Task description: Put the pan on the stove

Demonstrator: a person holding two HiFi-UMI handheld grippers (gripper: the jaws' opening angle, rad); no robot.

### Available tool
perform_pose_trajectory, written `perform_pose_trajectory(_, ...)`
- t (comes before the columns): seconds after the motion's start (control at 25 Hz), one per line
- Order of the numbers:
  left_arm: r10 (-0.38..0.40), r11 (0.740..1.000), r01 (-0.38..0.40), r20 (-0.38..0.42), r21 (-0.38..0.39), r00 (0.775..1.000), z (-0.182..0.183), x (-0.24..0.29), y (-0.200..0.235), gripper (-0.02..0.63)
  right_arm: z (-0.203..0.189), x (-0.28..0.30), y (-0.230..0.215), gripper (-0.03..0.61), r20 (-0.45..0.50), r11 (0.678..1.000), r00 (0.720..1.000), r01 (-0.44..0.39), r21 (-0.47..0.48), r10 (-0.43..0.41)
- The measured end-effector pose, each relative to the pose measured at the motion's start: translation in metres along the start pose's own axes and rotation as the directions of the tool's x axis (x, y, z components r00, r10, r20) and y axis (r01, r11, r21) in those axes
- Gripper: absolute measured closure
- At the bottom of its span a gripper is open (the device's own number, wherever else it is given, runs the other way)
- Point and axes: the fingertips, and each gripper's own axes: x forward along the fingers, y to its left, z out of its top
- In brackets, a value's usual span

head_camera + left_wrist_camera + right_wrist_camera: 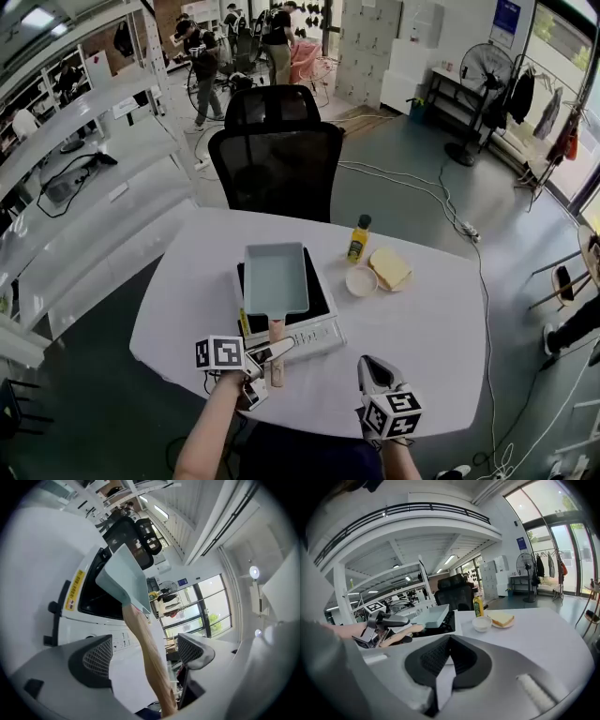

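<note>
Pale blue-grey and square, the pan [276, 278] sits flat on the black glass stove [318, 292], so I judge it placed. Its smooth wooden handle [276, 349] points toward me between my left gripper's [146, 654] spread jaws, neither pad pressing it. My right gripper [445, 660], jaws together and empty, hangs over the near right of the white table [441, 319].
</note>
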Motion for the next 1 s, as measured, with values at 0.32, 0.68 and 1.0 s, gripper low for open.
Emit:
perform_pose_trajectory(0.32, 0.172, 0.876, -0.243, 0.200, 0.416, 0.965, 0.041, -0.098, -0.041, 0.197, 0.051, 0.011, 0.040, 0.578, 0.144, 0.982, 0.974, -0.182, 0.053, 0.173)
perform_pose_trajectory(0.68, 0.034, 0.715, -0.369, 0.498, 0.593, 0.867, 0.058, -0.149, -0.126, 0.437, 0.121, -0.005, 0.115, 0.570, 0.276, 0.888, 0.852, -0.459, -0.017, 0.445)
perform_pose_trajectory(1.0, -0.022, 0.610, -0.449, 0.580, 0.653, 0.815, 0.017, -0.135, -0.139, 0.604, 0.110, -0.009, 0.119, 0.571, 0.210, 0.910, 0.887, -0.386, -0.154, 0.412)
